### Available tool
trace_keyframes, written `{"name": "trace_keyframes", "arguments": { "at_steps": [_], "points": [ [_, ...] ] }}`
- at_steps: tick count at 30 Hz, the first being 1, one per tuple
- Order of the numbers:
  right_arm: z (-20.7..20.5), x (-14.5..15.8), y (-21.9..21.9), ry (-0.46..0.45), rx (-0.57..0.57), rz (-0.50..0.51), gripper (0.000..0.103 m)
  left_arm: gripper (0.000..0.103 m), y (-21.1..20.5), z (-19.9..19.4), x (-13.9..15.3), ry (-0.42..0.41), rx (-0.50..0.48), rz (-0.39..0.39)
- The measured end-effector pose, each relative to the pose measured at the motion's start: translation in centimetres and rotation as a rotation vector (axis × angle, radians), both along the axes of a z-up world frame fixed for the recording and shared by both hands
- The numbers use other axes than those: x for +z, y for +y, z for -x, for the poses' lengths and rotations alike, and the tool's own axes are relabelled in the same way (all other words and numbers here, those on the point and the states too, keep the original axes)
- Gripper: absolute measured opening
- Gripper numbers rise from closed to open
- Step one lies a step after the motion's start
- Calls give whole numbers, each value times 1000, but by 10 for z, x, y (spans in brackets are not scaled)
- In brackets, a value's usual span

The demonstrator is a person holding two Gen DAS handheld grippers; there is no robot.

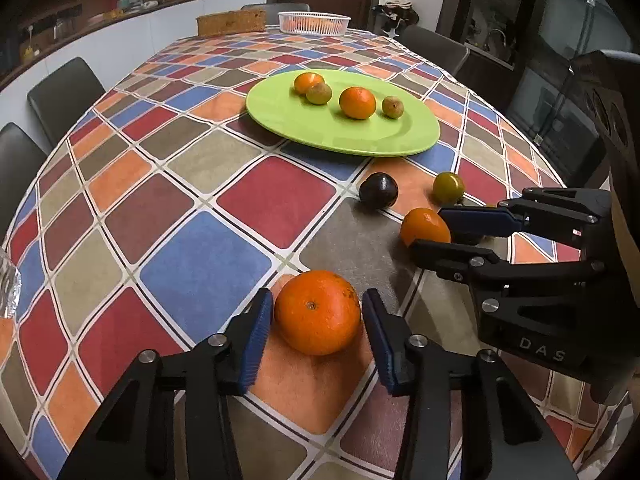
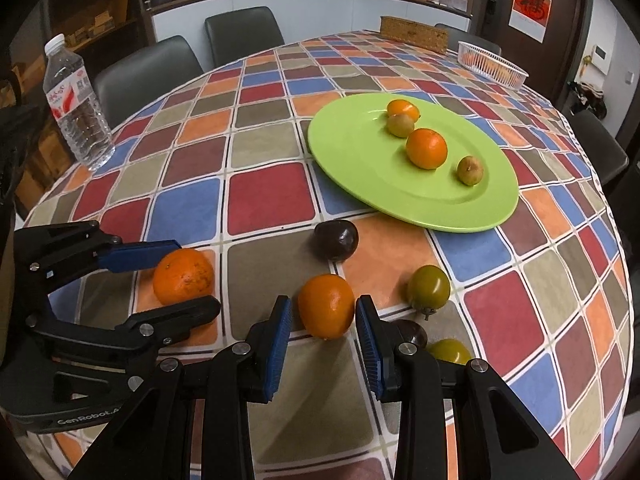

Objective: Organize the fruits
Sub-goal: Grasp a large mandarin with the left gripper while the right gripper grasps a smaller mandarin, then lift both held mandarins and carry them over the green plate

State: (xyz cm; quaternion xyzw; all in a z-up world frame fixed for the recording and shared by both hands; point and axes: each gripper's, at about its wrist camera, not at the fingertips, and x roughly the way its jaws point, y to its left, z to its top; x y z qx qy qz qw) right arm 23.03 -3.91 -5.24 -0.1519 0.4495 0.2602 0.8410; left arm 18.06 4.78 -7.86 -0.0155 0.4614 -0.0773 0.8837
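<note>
My left hand-held gripper (image 1: 318, 314) has its blue pads closed on a round orange mandarin (image 1: 318, 312) on the checkered surface (image 1: 200, 256). My right hand-held gripper (image 2: 324, 314) clamps a smaller orange mandarin (image 2: 326, 306). The flat green plate (image 1: 320, 132) lies at 12 o'clock from both, nearer the right one.

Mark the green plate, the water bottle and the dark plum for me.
green plate (image 2: 360, 168): right wrist view, bare near-left surface.
water bottle (image 2: 78, 120): right wrist view, clear body below label.
dark plum (image 1: 378, 192): left wrist view, centre of skin.
</note>
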Motion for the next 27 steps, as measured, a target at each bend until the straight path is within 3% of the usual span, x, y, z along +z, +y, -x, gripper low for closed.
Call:
{"name": "trace_keyframes", "arguments": {
  "at_steps": [27],
  "points": [
    [7,12,-7,-7,-1,-72,28,40,1,11,31,-76,30,5]
  ]
}}
